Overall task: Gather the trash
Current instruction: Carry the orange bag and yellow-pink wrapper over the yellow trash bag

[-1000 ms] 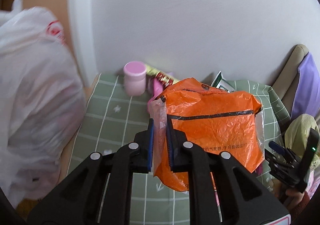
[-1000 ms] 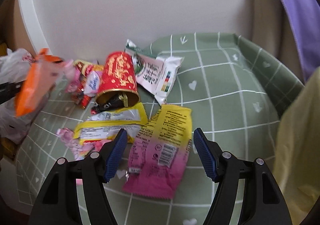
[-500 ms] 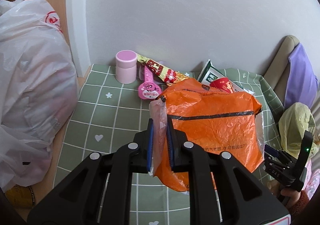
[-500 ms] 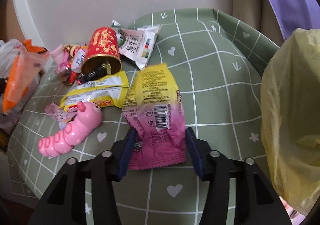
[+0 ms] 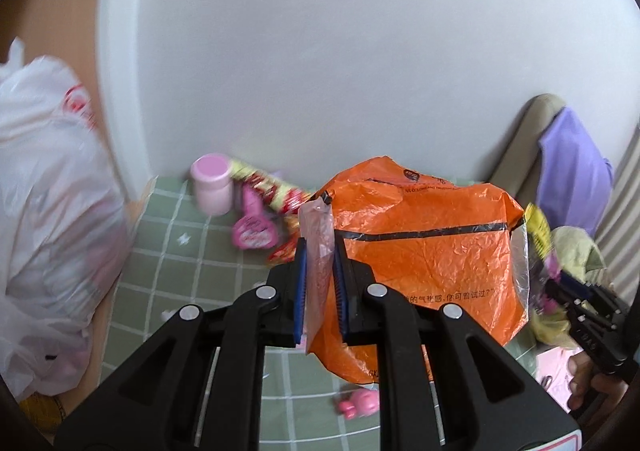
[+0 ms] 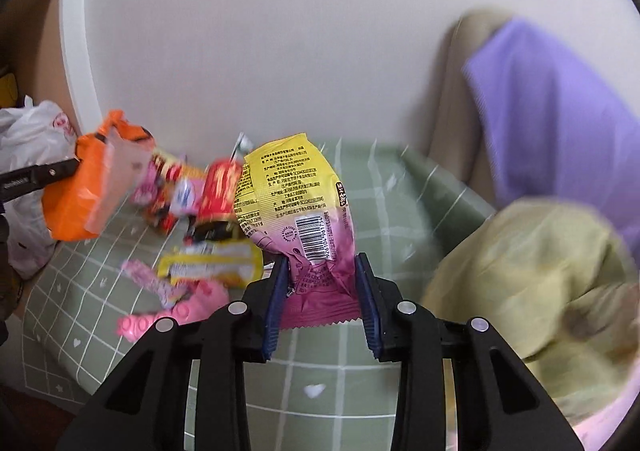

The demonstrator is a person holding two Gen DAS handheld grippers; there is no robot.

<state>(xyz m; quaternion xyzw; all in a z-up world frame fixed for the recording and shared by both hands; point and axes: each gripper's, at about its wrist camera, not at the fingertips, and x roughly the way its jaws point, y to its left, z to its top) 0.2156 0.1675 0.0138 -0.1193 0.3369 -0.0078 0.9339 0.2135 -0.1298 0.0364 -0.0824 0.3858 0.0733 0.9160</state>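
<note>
Above the green cloth (image 6: 404, 211), the right hand-held gripper (image 6: 320, 287) now pinches the lifted snack packet (image 6: 296, 207); left hand-held gripper (image 5: 320, 283) still clamps the orange bag (image 5: 424, 251).

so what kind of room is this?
Probably a living space at home. A small table under a green grid tablecloth stands against a white wall, strewn with snack wrappers. Beside it stands a beige upholstered seat with a purple cloth draped over it, and a full white plastic bag.
</note>
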